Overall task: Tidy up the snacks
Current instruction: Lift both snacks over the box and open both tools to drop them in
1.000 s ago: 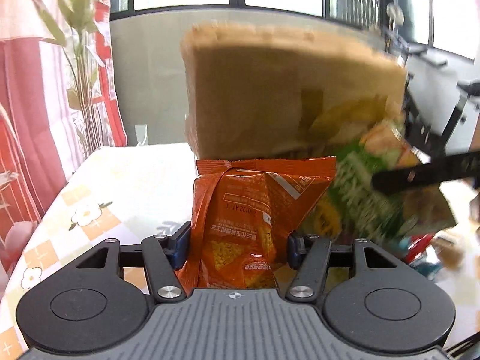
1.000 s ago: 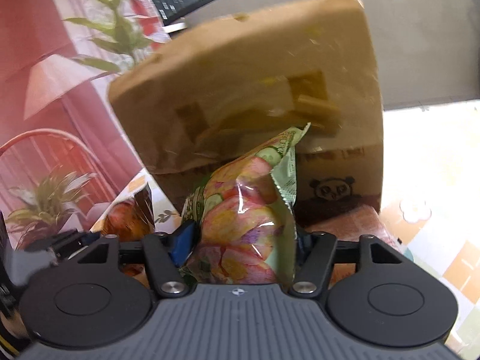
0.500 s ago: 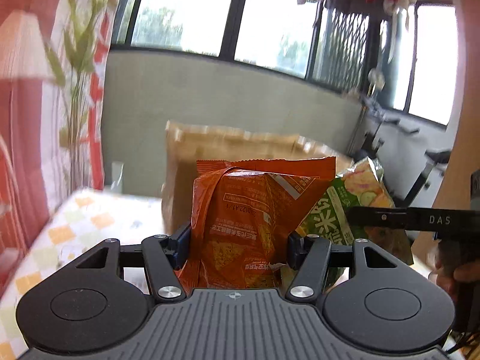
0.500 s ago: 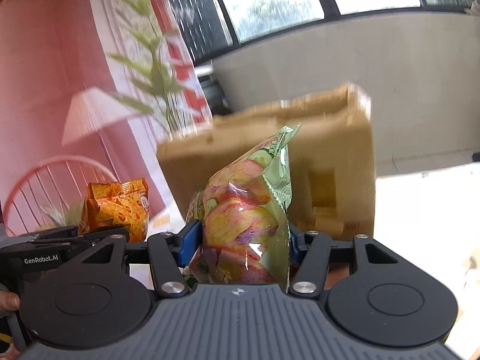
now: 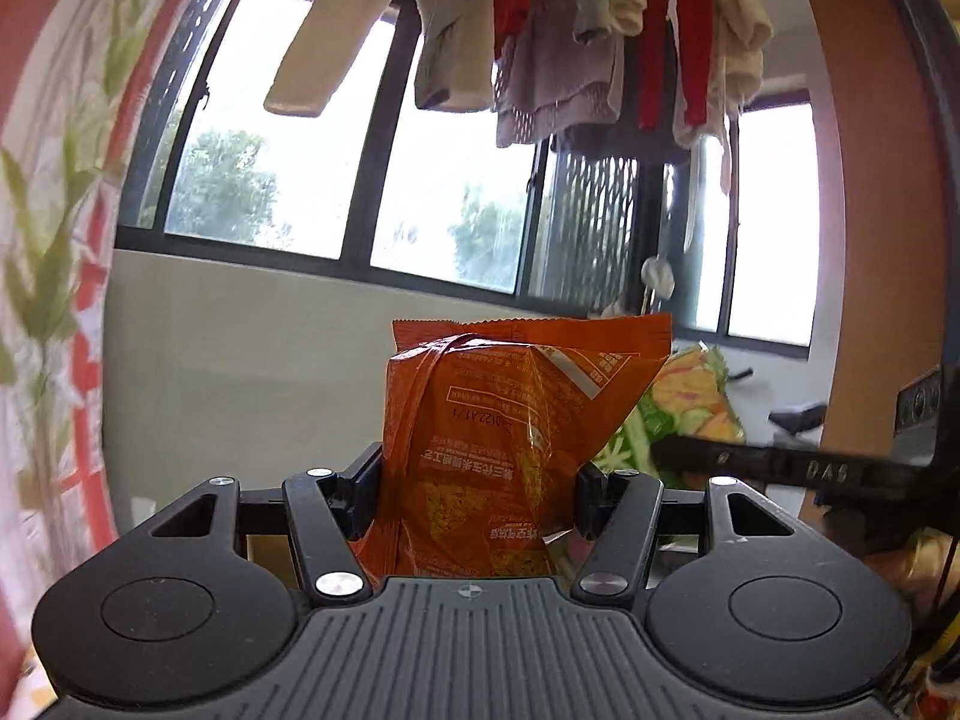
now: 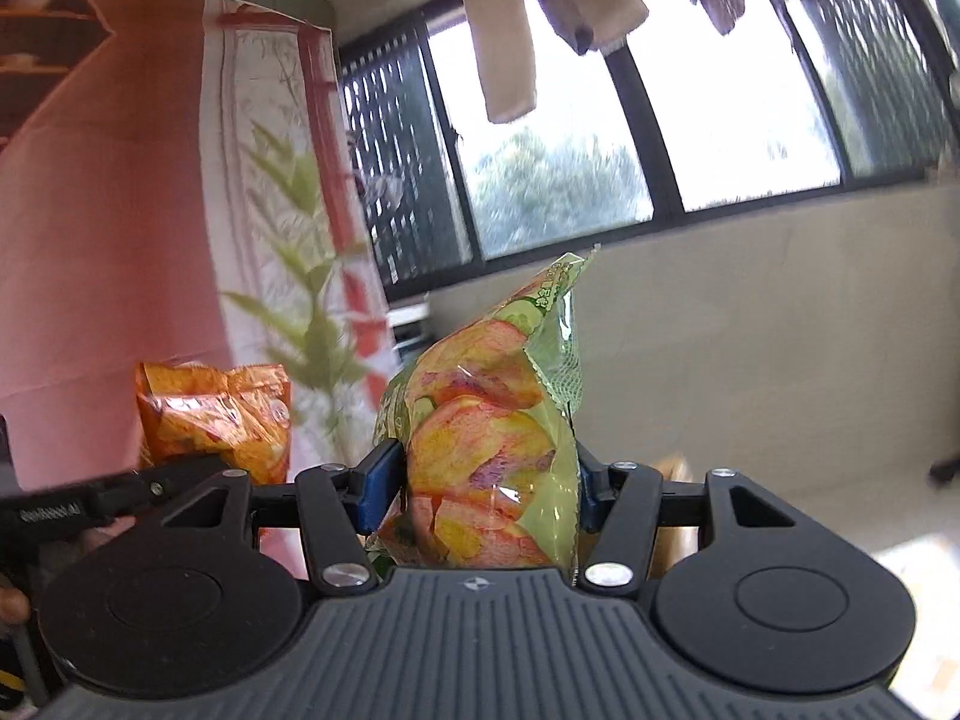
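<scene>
though crinkly, glossy orange foil packet [image 5: 516, 456] upright

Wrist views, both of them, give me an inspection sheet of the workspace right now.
Surface: not in view in either camera.
Job's things: orange chip bag upright in the left gripper; green chip bag upright in the right gripper.
Clutter: nothing seen.
Grippers: each shut on its bag, side by side.
Cables: thin dark lead at the left view's right edge.
Surroundings: windows, hanging laundry, red patterned curtain.
</scene>
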Demonstrator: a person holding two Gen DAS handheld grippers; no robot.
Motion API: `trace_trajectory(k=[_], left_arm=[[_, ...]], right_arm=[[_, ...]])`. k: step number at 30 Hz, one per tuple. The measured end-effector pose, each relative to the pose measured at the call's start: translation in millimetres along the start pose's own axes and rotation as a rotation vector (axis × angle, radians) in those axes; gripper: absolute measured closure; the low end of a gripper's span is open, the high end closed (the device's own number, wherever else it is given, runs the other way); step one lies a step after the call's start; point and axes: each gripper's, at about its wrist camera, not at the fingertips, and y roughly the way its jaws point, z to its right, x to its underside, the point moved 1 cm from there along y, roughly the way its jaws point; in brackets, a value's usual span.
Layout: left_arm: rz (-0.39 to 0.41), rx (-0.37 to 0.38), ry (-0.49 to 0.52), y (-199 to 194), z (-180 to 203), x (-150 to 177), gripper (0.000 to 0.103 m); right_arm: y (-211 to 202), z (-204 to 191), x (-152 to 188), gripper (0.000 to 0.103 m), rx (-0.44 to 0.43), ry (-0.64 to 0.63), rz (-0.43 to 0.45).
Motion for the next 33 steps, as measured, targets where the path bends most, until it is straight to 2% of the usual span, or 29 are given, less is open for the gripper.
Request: trace_trajectory(k=[4,9,13,14,15,17,19,21,22,28,31,33], left_arm=[[0.044,-0.032,-0.025,45,-7,-4,0.04],[-0.03,-0.045,-0.14,97,-28,10,0.04],[-0.082,-0.07,-0.173,126,-40,29,0.037],[-0.108,-0.07,-0.189,133,-44,33,0.032],[-0.146,-0.062,-0.211,141,-53,36,0.022],[-0.228,-0.075,-0.249,153,-62,43,0.016],[-0.249,-0.127,-0.267,151,-69,48,0.016],[-0.244,-0.137,-0.283,145,-74,51,0.015],[-0.246,-0.141,-0.285,143,-78,47,0.015],[-0.259,-0.186,-0.168,117,-72,31,0.015],[-0.266,-0.234,-0.164,100,-72,29,0.015],[-0.26,-0.257,-0.165,91,-69,25,0.015]], right_arm=[[39,3,-8,0.045,0.07,-0.131,-0.009],[95,13,10,0.045,0.17,-0.194,-0.14],[126,23,36,0.045,0.223,-0.184,-0.27],[131,25,42,0.045,0.23,-0.173,-0.293],[136,26,45,0.044,0.232,-0.167,-0.306],[144,26,52,0.043,0.24,-0.161,-0.344],[148,25,55,0.041,0.24,-0.148,-0.358],[143,24,54,0.029,0.234,-0.14,-0.346],[142,24,54,0.027,0.231,-0.137,-0.335],[121,26,51,0.027,0.17,-0.111,-0.308],[104,27,49,0.025,0.133,-0.102,-0.31],[98,26,46,0.02,0.11,-0.087,-0.302]])
